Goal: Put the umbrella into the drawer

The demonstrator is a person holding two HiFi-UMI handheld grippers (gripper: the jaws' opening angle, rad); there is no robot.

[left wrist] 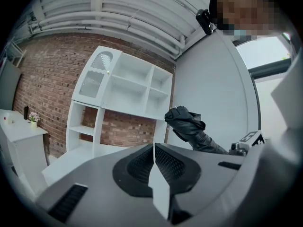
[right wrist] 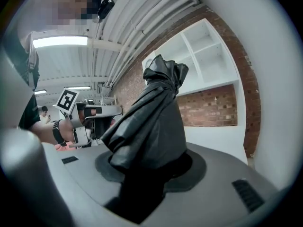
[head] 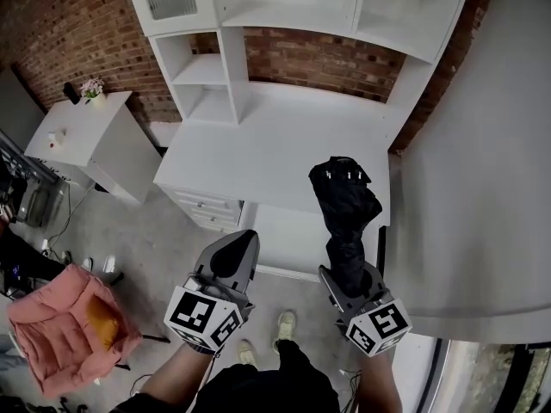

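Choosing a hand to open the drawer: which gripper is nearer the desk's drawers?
Left. The left gripper hangs just in front of the drawers; the right gripper, holding the umbrella, is farther to their right.

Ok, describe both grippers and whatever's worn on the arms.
The left gripper and right gripper are grey moulded shells, each with a white cube printed with black square markers. The fingers carry black ribbed pads. A black wristband is on the left wrist.

Two claws, the left claw [head: 248,236] and the right claw [head: 351,275]; one black umbrella [head: 344,205]; one white counter [head: 275,144]; one side cabinet [head: 86,132].
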